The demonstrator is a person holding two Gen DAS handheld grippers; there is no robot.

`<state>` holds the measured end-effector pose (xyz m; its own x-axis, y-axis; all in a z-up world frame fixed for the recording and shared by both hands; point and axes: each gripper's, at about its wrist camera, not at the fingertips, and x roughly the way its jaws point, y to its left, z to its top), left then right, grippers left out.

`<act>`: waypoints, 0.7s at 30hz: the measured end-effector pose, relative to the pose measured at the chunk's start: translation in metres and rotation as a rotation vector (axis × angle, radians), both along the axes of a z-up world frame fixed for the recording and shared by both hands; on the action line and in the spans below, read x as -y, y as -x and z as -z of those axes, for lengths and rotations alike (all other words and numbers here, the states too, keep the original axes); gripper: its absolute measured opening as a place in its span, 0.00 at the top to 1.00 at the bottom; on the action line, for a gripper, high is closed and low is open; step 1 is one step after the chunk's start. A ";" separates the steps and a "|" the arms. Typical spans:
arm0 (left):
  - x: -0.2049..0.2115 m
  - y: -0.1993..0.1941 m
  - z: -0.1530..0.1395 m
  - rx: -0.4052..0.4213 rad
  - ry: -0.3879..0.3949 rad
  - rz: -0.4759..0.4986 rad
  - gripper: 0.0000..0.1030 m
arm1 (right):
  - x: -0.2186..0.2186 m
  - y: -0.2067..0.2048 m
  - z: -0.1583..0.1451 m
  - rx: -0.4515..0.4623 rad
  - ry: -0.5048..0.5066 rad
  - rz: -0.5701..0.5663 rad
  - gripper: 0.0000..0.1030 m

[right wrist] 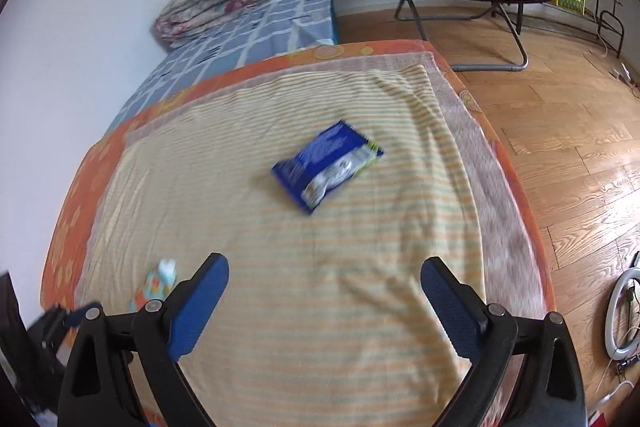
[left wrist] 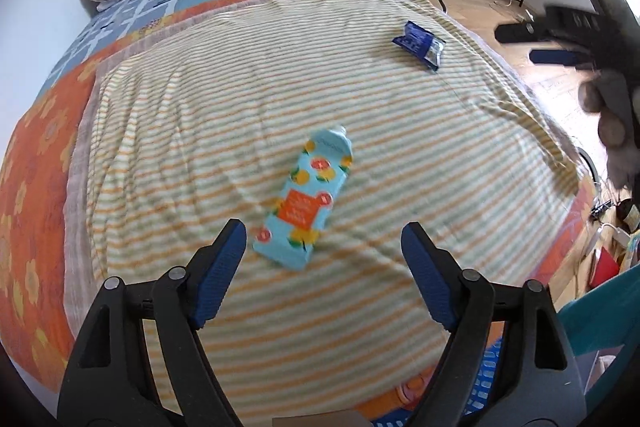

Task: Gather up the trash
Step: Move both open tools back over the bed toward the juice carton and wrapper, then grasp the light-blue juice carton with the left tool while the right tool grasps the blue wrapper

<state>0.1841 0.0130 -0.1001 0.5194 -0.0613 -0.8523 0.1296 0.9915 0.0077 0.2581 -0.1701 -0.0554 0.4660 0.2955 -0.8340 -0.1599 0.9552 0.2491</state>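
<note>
We are at the approach step: both grippers hang over the bed and nothing is picked up yet. Our left gripper [left wrist: 322, 247] has its jaws spread wide and empty, with the carton [left wrist: 307, 198] lying flat on the striped towel [left wrist: 400, 131] just ahead of the fingertips, tilted a little off the line between them. Our right gripper [right wrist: 324, 283] is likewise wide apart and holds nothing; the wrapper [right wrist: 327, 167] lies on the towel well ahead of it, nearer the far edge. In the left view the wrapper [left wrist: 419, 44] sits far from the carton, so we judge each hand has its own piece of trash.

Next, we think the left hand must drop and come forward so the carton's narrow sides pass between the pads, perhaps with a slight roll to match its tilt, then close. The right hand needs a longer reach forward and down. The wrapper is thin and flat, so the pads may have to press into the soft towel to catch an edge without pinching cloth too.
</note>
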 end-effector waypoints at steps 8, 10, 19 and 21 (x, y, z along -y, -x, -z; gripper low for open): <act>0.003 -0.036 0.014 -0.036 -0.013 0.043 0.31 | -0.008 -0.063 0.021 -0.097 -0.016 0.050 0.05; 0.003 -0.043 0.018 -0.040 -0.018 0.053 0.31 | -0.010 -0.077 0.029 -0.121 -0.023 0.063 0.05; 0.006 -0.060 0.038 -0.063 -0.041 0.090 0.34 | -0.013 -0.122 0.059 -0.171 -0.036 0.136 0.06; 0.007 -0.064 0.037 -0.060 -0.047 0.099 0.35 | -0.014 -0.128 0.067 -0.189 -0.045 0.156 0.07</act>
<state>0.2481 0.0062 -0.1373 0.4604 -0.0690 -0.8850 0.2284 0.9726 0.0429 0.3863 -0.1563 -0.1221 0.3457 0.2711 -0.8983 0.0419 0.9519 0.3034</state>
